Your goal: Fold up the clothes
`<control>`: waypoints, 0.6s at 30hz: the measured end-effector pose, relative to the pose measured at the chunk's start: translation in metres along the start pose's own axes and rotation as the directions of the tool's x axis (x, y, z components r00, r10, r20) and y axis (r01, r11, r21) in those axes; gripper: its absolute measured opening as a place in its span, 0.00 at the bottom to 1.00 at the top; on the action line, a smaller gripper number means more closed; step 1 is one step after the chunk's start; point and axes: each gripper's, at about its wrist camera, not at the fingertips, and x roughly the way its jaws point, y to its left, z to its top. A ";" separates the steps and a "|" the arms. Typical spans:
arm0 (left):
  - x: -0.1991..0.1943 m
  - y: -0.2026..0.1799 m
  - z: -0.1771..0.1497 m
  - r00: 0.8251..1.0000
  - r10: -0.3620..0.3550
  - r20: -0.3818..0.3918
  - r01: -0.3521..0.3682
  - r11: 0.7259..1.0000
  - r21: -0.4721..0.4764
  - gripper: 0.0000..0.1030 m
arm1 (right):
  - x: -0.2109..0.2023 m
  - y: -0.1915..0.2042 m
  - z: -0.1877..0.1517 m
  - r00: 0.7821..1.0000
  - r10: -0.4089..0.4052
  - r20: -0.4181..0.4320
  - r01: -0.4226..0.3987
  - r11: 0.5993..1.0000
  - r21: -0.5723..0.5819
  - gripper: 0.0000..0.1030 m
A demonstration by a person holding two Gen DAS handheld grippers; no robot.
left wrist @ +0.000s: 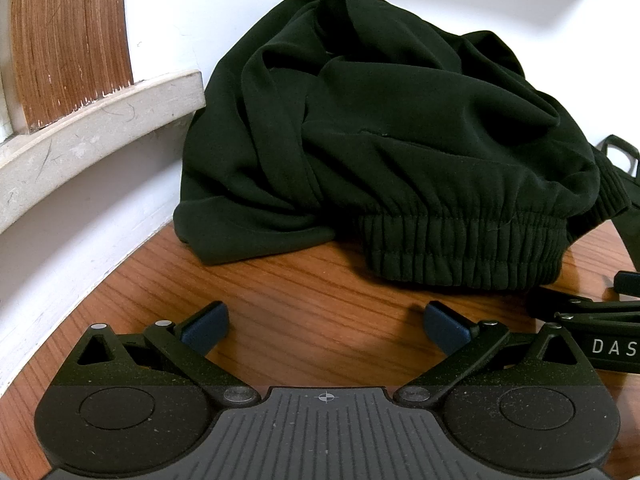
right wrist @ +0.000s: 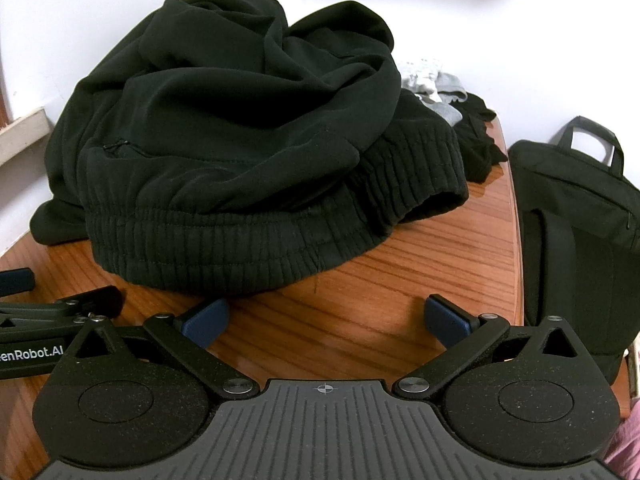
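Observation:
A crumpled black garment [left wrist: 384, 148] with an elastic waistband lies heaped on the wooden table [left wrist: 304, 312], against the white wall. In the right wrist view the same black garment [right wrist: 240, 140] shows its waistband and a ribbed cuff toward me. My left gripper [left wrist: 326, 326] stands open just above the table, short of the waistband, nothing between its blue-padded fingers. My right gripper [right wrist: 326, 320] is open too, in front of the heap. Each gripper shows at the edge of the other's view: the right gripper [left wrist: 592, 312] and the left gripper [right wrist: 60, 312].
A black bag [right wrist: 576, 240] stands beside the table's right edge. Grey and black clothes [right wrist: 452, 100] lie behind the heap at the back right. A stone ledge [left wrist: 92, 128] and a wooden panel [left wrist: 68, 36] are at the left wall.

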 end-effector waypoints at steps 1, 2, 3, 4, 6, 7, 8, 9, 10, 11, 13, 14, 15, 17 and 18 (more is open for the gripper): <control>0.000 0.000 0.000 1.000 0.000 0.000 0.000 1.000 0.000 1.00 | 0.000 0.000 0.000 1.000 0.000 0.000 0.000 1.000 0.000 1.00; 0.000 0.000 0.000 1.000 0.000 0.000 0.000 1.000 0.000 1.00 | 0.000 0.000 0.000 1.000 0.000 0.000 0.000 1.000 0.000 1.00; 0.000 0.000 0.000 1.000 0.000 0.000 0.000 1.000 0.000 1.00 | 0.000 0.000 0.000 1.000 0.000 0.000 0.000 1.000 0.000 1.00; 0.000 0.000 0.000 1.000 0.000 0.000 0.000 1.000 0.000 1.00 | 0.000 0.000 0.000 1.000 0.000 0.000 0.000 1.000 0.000 1.00; 0.000 0.000 0.000 1.000 0.000 0.000 0.000 1.000 0.000 1.00 | 0.000 0.000 0.000 1.000 0.000 0.000 0.000 1.000 0.000 1.00; 0.000 0.000 0.000 1.000 0.000 0.000 0.000 1.000 0.000 1.00 | 0.000 0.000 0.000 1.000 0.000 0.000 0.000 1.000 0.000 1.00; -0.001 0.000 0.000 1.000 0.000 0.000 0.000 1.000 0.000 1.00 | 0.000 0.000 0.000 1.000 0.000 0.000 0.000 1.000 0.000 1.00; -0.001 0.000 0.000 1.000 0.000 0.000 0.000 1.000 0.000 1.00 | 0.000 0.000 0.000 1.000 0.000 0.000 0.000 1.000 0.000 1.00; -0.001 0.000 0.000 1.000 0.000 0.000 0.000 1.000 0.000 1.00 | 0.000 0.000 0.000 1.000 0.000 0.000 0.000 1.000 0.000 1.00; -0.001 0.000 0.001 1.000 0.000 0.000 0.000 1.000 0.000 1.00 | 0.000 0.000 0.000 1.000 0.000 0.000 0.000 1.000 0.000 1.00; -0.001 0.000 0.001 1.000 0.000 0.000 0.000 1.000 0.000 1.00 | 0.000 0.000 0.000 1.000 0.000 0.000 0.000 1.000 0.000 1.00; -0.001 0.000 0.001 1.000 0.000 0.000 0.000 1.000 0.000 1.00 | 0.000 0.000 0.000 1.000 0.000 0.000 0.000 1.000 0.000 1.00; -0.001 0.000 0.001 1.000 0.000 0.000 0.000 1.000 0.000 1.00 | 0.000 0.000 0.000 1.000 0.000 0.000 0.000 1.000 0.000 1.00; -0.001 0.001 0.001 1.000 0.000 0.000 0.000 1.000 0.000 1.00 | 0.000 0.000 0.000 1.000 0.000 0.000 0.000 1.000 0.000 1.00; -0.001 0.001 0.001 1.000 0.000 0.000 0.000 1.000 0.000 1.00 | 0.000 0.000 0.000 1.000 0.000 0.000 0.000 1.000 0.000 1.00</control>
